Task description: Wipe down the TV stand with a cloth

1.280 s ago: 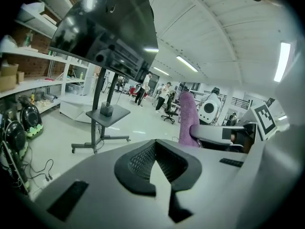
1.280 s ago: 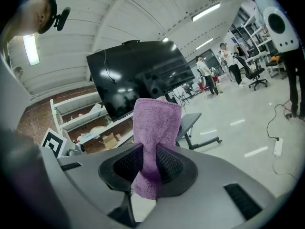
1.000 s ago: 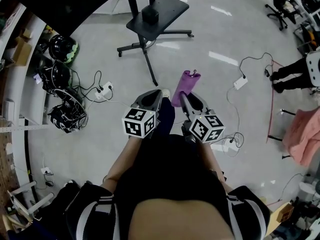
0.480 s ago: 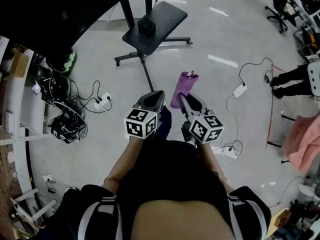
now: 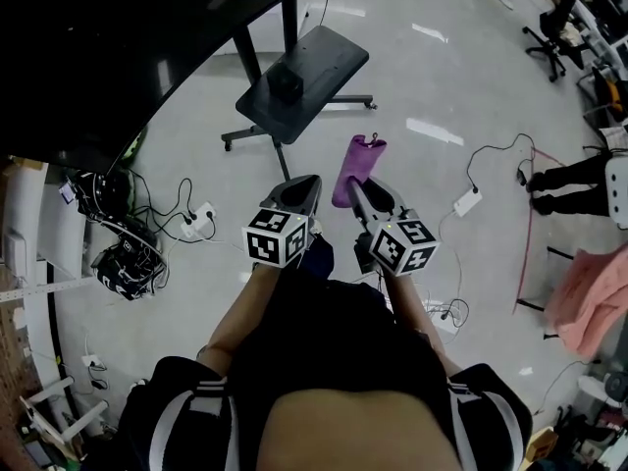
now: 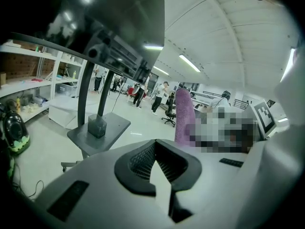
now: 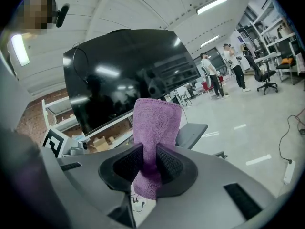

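TV stand (image 5: 329, 52) ahead, left; cloth (image 5: 355, 168) in right gripper (image 5: 359, 190).

1. Floor (image 5: 442, 86): pale grey, glossy, showing light reflections.
2. Far centre: TV stand (image 5: 329, 52) rests on spread legs; a small black box (image 5: 286, 84) sits on its dark shelf.
3. Left: white power strip (image 5: 201, 214) lies beside tangled black cables (image 5: 123, 253).
4. Right: white adapter (image 5: 467, 202) lies with a trailing lead.
5. Far right: office chair (image 5: 549, 23).
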